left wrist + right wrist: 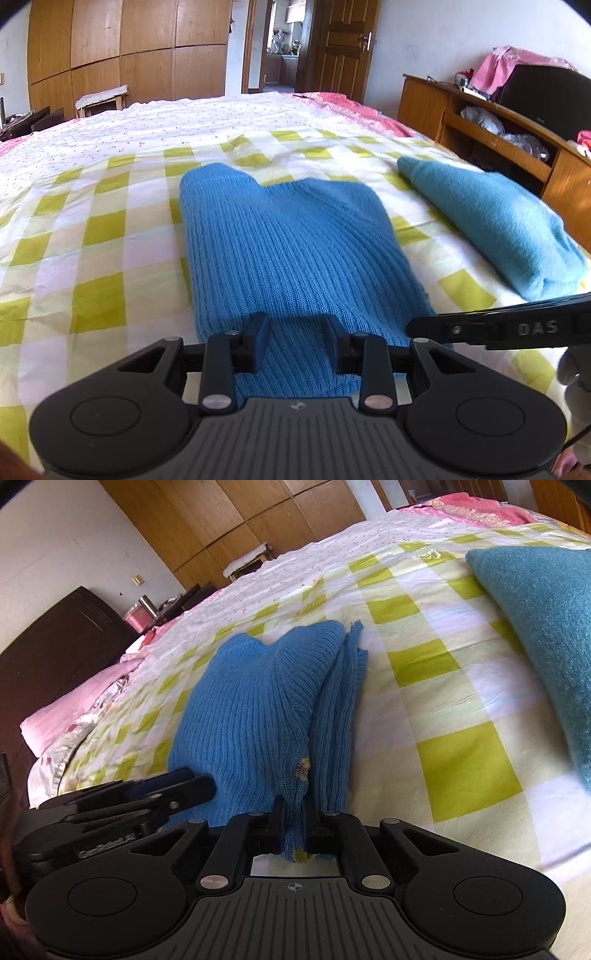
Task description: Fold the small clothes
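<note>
The left hand-held gripper (297,338) hovered low over the near edge of the blue ribbed knit garment (288,243), its two blue-padded fingers (260,341) spread well apart, with the knit lying between and beneath them but not pinched. The right hand-held gripper (295,818) was closed tight on a bunched fold of the same garment (258,709) (a small yellowish patch showed on the fold just ahead of the jaws), lifting that edge into a ridge. The garment lay on the bed's green-and-white checked sheet (92,236), partly folded. A second, teal knit piece (495,221) sat folded to the right, near but apart from the blue one.
</note>
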